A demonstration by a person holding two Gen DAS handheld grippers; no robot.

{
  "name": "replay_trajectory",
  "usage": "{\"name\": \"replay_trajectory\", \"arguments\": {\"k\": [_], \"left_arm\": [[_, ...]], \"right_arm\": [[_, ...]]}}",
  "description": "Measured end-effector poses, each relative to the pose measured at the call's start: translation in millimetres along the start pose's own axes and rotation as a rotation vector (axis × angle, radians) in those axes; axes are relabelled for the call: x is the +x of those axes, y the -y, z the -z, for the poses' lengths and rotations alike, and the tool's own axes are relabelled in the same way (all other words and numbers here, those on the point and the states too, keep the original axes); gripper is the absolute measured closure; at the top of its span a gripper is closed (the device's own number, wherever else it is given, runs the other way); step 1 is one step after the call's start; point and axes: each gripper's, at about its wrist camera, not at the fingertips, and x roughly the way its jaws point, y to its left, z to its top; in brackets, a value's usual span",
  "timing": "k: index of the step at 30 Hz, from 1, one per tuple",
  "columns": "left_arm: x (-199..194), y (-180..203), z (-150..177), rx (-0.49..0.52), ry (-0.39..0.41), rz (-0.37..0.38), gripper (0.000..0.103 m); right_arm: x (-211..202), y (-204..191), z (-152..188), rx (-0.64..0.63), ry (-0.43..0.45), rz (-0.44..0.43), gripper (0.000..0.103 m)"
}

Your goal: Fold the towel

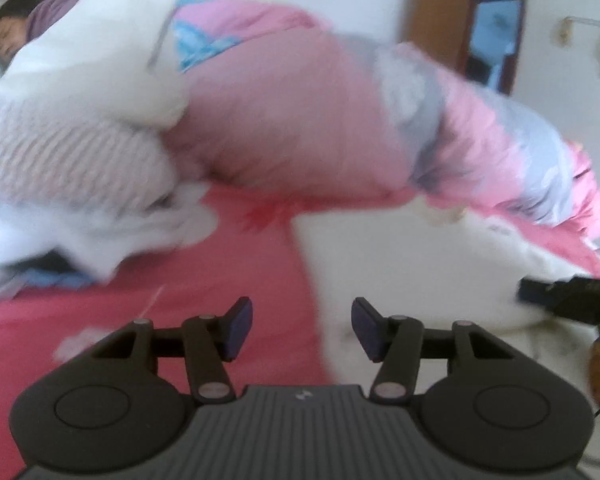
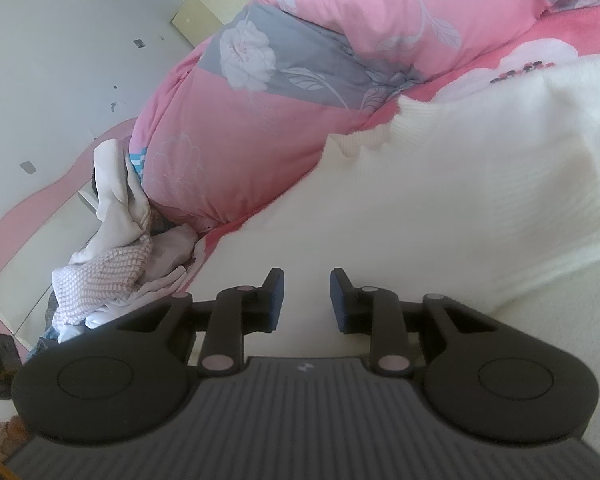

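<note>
Two open grippers, one loose towel

Both hand-held grippers stand empty over the bed, so nothing pins the cloth at this moment.

Far left in the left wrist view, a heap of clothes (image 1: 72, 168) lies on the red sheet (image 1: 236, 280), near the towel's left edge; a careless sweep could drag a piece of it into the fold. The left hand-held gripper (image 1: 302, 330) has its jaws well apart, nothing between them, and sits above the towel's left edge, half over sheet, half over cloth. That view is blurred, so aiming a fresh pinch from here risks catching the sheet along with the towel.

The towel (image 1: 400, 264), cream and ribbed, lies spread on the bed, its far edge touching the pink quilt (image 1: 300, 120). The quilt bulges right beside it, and a fold carried toward it could snag or ride up its slope.

On the right, the right hand-held gripper (image 2: 307, 300) hovers over the towel (image 2: 440, 220) with a narrow gap between the pads and no cloth in it. A closing here would likely grab a single ridge and bunch the layer instead of lifting a clean edge. The far hem (image 2: 364, 140) already looks rumpled, which may leave the fold crooked.
</note>
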Motion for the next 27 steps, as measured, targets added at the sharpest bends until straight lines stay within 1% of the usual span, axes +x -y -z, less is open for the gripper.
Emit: {"name": "replay_trajectory", "arguments": {"k": [1,3,4,6,7,9,11,13,15,16,18,20,22,24,26,27], "left_arm": [[5,9,-2,0.017,0.008,0.026,0.053],[17,27,-5,0.054,0.023,0.08,0.056],[25,35,-4,0.076,0.013,0.097,0.056],[45,43,5,0.1,-0.048,0.106,0.06],[51,41,10,0.089,-0.067,0.11,0.062],[60,34,20,0.056,-0.097,0.119,0.063],[60,24,19,0.001,-0.1,0.143,0.066],[60,18,22,-0.031,-0.096,0.165,0.067],[58,13,23,-0.047,-0.091,0.181,0.068],[58,12,24,-0.054,-0.09,0.187,0.068],[59,8,23,-0.071,-0.089,0.199,0.068],[60,8,22,-0.083,-0.089,0.207,0.068],[59,8,22,-0.082,-0.088,0.207,0.068],[58,8,22,-0.079,-0.089,0.204,0.068],[56,10,20,-0.072,-0.088,0.197,0.068],[53,13,18,-0.063,-0.083,0.192,0.065]], "right_arm": [[0,0,0,0.001,0.0,0.001,0.078],[0,1,0,0.005,0.0,0.005,0.078],[0,1,1,0.007,0.001,0.006,0.078],[0,1,1,0.011,-0.002,0.012,0.079],[0,1,1,0.012,-0.003,0.015,0.079],[1,1,0,0.011,-0.005,0.022,0.079],[1,0,0,0.006,-0.008,0.031,0.079],[1,-2,0,-0.001,-0.01,0.05,0.079],[-4,-9,-3,-0.026,0.0,0.097,0.078],[-9,-14,-4,-0.055,0.015,0.125,0.078],[-22,-21,-9,-0.107,0.075,0.173,0.078],[-30,-17,-16,-0.11,0.095,0.238,0.078],[-27,0,-21,-0.072,0.072,0.358,0.078],[-24,26,-22,0.042,0.052,0.365,0.083],[-33,37,-28,0.137,0.069,0.324,0.083],[-42,37,-31,0.155,0.089,0.327,0.082]]}}
